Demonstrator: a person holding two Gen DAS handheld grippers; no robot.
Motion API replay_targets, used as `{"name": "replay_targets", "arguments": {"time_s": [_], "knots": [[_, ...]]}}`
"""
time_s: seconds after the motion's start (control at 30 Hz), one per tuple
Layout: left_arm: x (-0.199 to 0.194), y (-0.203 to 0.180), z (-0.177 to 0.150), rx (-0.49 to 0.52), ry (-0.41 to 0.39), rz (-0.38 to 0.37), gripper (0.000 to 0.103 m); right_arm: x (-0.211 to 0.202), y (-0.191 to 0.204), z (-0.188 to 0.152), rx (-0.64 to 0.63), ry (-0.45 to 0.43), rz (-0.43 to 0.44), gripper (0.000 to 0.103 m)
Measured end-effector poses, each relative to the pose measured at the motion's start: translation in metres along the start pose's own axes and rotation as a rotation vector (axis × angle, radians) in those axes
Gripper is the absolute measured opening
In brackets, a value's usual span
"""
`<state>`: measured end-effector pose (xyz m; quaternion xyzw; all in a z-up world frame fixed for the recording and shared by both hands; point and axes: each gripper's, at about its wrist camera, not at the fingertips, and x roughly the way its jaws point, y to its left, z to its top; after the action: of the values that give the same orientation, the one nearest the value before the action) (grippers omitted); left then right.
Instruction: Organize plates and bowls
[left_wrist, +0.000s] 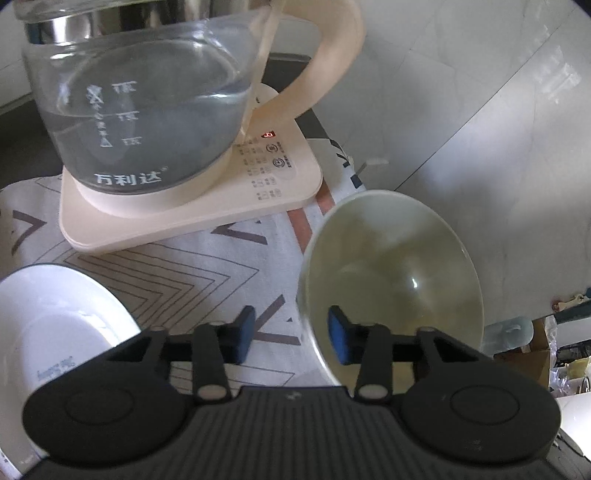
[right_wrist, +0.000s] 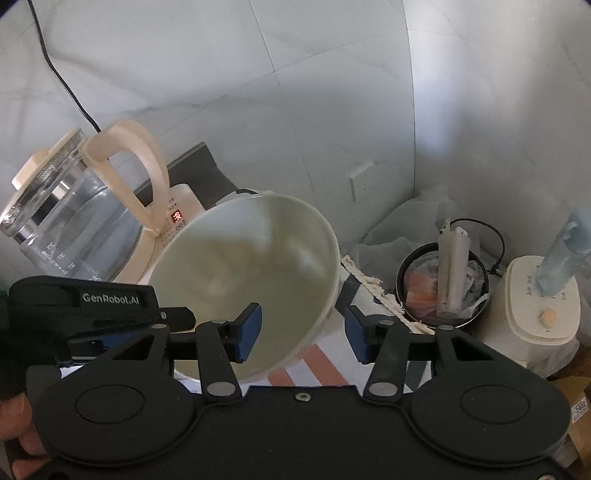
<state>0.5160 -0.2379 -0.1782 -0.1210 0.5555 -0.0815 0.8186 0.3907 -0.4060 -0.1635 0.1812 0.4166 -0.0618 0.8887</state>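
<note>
1. Table (left_wrist: 192, 273): covered by a cloth with chevron lines; its far edge meets a pale marble-look wall. It bears every item below.

2. Glass kettle (left_wrist: 140, 118): stands on its cream heating base (left_wrist: 184, 218), red display lit. Not part of the job, but close behind the working area.

3. Pale green bowl (left_wrist: 391, 280): the task's thing. It is tipped steeply, opening turned toward both cameras, at the table's right-hand edge beside the kettle base. Whether its lower rim touches the cloth cannot be told.

4. White bowl (left_wrist: 55, 321): at the table's near left, partly hidden by the left tool's body; apart from the green bowl, not nested with it.

5. Left gripper (left_wrist: 291, 332): jaws parted, straddling the green bowl's near rim, one blue pad outside the wall and one inside. No pad is clearly pressed against it, so the jaws read as released.

6. Right gripper (right_wrist: 303, 328): jaws likewise spread across the opposite rim of the same bowl, one pad inside and one outside, gaps visible on both sides. Released as well.

7. Progress, judged: early. The two bowls sit separate, no stack is formed, and no plates appear in either view. Left to do: secure the green bowl, nest or group it with the white one, then deal with any plates.
</note>
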Motion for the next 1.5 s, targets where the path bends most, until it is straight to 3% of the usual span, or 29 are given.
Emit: {"name": "replay_targets", "arguments": {"time_s": [0.07,0.1,0.17,0.53,1.5], "knots": [[0.004,-0.002,-0.002,0.004,0.001,0.005,0.026,0.007,-0.001,0.001,0.01,0.014,-0.008,0.046],[0.006,-0.002,-0.002,-0.004,0.008,0.003,0.022,0.01,-0.002,0.001,0.018,0.026,-0.011,0.035],[0.006,-0.004,-0.004,-0.01,0.009,-0.009,0.014,0.016,-0.003,0.0,0.028,0.048,-0.017,0.023],[-0.023,-0.005,-0.026,-0.013,0.014,-0.012,0.012,-0.015,0.001,-0.008,-0.017,0.01,-0.016,0.021],[-0.154,0.02,-0.087,-0.096,-0.134,0.015,0.012,-0.129,0.043,-0.035,-0.165,-0.115,0.111,0.021]]}}
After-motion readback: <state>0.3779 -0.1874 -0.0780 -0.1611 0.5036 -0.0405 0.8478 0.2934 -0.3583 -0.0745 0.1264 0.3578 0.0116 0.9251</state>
